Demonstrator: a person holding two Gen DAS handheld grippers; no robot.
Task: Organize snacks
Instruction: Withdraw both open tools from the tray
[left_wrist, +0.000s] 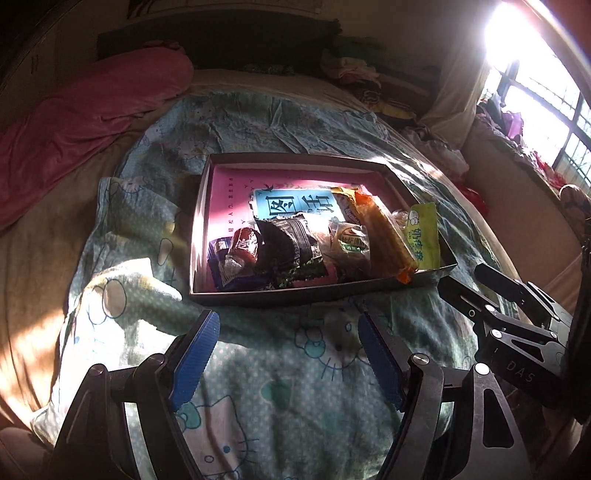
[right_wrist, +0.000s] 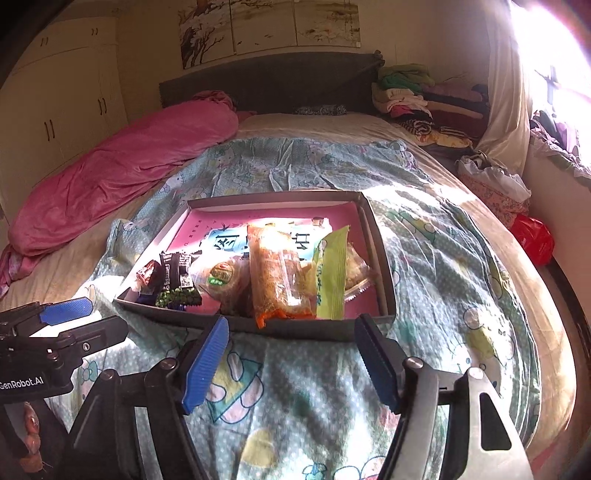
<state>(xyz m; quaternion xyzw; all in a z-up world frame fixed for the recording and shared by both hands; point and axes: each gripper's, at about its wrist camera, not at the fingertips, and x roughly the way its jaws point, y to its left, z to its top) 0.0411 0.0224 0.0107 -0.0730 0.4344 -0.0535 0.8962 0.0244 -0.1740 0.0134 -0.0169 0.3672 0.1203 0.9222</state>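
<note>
A shallow cardboard box (left_wrist: 258, 297) (right_wrist: 295, 328) with a pink floor lies on the bed. Inside it are several snack packs: a long orange one (left_wrist: 386, 236) (right_wrist: 279, 275), a light green one (left_wrist: 423, 232) (right_wrist: 330, 273), a black one (left_wrist: 295, 240) (right_wrist: 179, 273), a red one (left_wrist: 245, 243), a round clear-wrapped bun (right_wrist: 223, 278) and a blue card (left_wrist: 295, 205). My left gripper (left_wrist: 288, 354) stands open just short of the box's near wall, nothing between its blue pads. My right gripper (right_wrist: 291, 360) is open too, close to the same wall, and empty.
The box rests on a cartoon-print quilt (left_wrist: 295, 387) (right_wrist: 443, 258). A pink blanket roll (left_wrist: 74, 129) (right_wrist: 122, 173) lies along the left. Folded clothes (right_wrist: 424, 99) pile up by the headboard. A red bag (right_wrist: 533, 238) sits off the bed's right side. Bright window glare fills the upper right.
</note>
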